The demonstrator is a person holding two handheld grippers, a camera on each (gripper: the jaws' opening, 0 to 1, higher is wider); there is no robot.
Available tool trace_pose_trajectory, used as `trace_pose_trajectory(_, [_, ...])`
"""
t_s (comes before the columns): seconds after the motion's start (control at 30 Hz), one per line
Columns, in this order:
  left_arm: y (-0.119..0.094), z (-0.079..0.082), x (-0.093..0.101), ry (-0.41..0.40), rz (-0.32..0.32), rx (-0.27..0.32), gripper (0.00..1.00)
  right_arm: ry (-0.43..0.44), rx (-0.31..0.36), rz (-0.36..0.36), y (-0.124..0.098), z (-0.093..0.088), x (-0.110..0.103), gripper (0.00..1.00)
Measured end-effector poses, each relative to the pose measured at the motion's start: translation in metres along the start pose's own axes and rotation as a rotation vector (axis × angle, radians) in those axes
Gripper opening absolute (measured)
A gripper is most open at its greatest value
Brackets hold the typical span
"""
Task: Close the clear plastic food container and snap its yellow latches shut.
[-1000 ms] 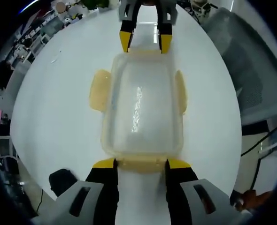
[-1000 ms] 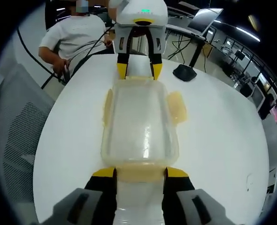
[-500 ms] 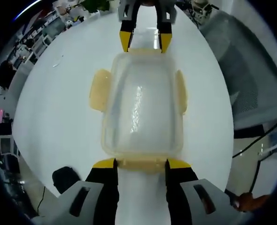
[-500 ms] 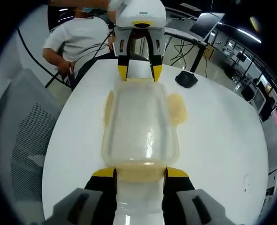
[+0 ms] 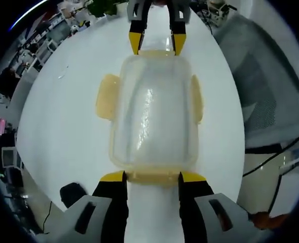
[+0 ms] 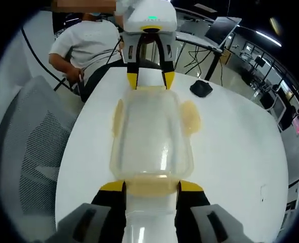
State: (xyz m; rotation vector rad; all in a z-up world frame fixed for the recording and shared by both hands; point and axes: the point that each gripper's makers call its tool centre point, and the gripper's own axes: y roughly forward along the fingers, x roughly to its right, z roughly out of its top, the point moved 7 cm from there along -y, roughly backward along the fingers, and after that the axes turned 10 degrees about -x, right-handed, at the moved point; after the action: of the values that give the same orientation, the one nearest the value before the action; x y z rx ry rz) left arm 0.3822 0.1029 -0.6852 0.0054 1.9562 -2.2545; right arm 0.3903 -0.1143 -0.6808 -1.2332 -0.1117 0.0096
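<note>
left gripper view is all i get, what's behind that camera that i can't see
Observer: A person in a white shirt sits at the far edge of the table, just behind the left gripper.
Operator: any status light on that gripper
Observer: Yes, a green light glows on top of its white housing.
Operator: anything else back there
Observer: What looks like an open laptop stands on a desk beyond the table.
</note>
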Motion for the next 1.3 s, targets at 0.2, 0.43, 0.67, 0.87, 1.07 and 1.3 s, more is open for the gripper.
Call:
trace_pose_trajectory(0.2, [-0.006,0.007,0.004,-0.002,-0.001,0.006,0.36,-0.008,0.0,-0.009,-0.012,-0.003,-0.005,0.34])
trace_pose_trajectory(0.43, [-0.012,0.019,0.01,0.002,0.001,0.017,0.36,-0.005,-0.002,-0.014,-0.025,-0.011,-0.011,0.34])
trace_pose_trajectory(0.67, [-0.017,0.035,0.018,0.005,0.0,0.042,0.36,0.002,-0.004,-0.016,-0.039,-0.024,-0.021,0.34])
trace_pose_trajectory(0.87, [-0.018,0.048,0.022,0.015,-0.01,0.07,0.36,0.019,-0.006,-0.016,-0.048,-0.036,-0.028,0.34])
trace_pose_trajectory(1.07, [-0.022,0.062,0.024,0.029,-0.009,0.089,0.36,0.03,-0.014,-0.03,-0.059,-0.046,-0.033,0.34])
trace_pose_trajectory(1.3, [-0.025,0.076,0.025,0.035,-0.014,0.11,0.36,0.034,-0.017,-0.038,-0.067,-0.059,-0.035,0.34])
